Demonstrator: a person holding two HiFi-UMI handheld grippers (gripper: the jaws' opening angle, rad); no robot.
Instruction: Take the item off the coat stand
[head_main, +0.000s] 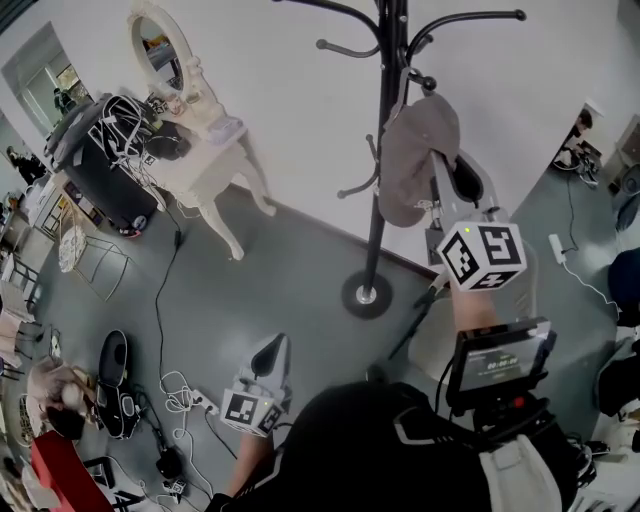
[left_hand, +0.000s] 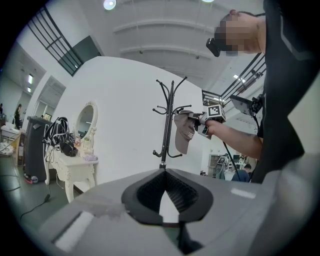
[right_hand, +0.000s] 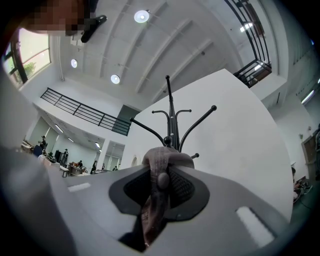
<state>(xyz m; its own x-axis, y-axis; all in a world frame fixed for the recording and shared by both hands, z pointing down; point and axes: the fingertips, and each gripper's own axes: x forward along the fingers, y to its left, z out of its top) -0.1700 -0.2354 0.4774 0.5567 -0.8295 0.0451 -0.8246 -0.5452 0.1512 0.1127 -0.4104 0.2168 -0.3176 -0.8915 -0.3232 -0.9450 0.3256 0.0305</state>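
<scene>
A black coat stand (head_main: 385, 120) rises from a round base on the grey floor. A grey cap (head_main: 415, 155) hangs just right of its pole, below a knobbed hook; I cannot tell whether it touches the hook. My right gripper (head_main: 437, 165) is raised and shut on the cap. In the right gripper view the cap's fabric (right_hand: 162, 165) is pinched between the jaws, with the stand (right_hand: 172, 125) behind. The left gripper view shows the stand (left_hand: 167, 120), the cap (left_hand: 185, 131) and the right gripper (left_hand: 200, 122) from below. My left gripper (head_main: 270, 355) hangs low, shut and holding nothing, seen again in its own view (left_hand: 164, 172).
A white dressing table (head_main: 195, 150) with an oval mirror stands at the back left beside a black case (head_main: 100, 150) draped with cables. Cables and a power strip (head_main: 190, 400) lie on the floor at the left, next to shoes (head_main: 112, 360). The white wall runs behind the stand.
</scene>
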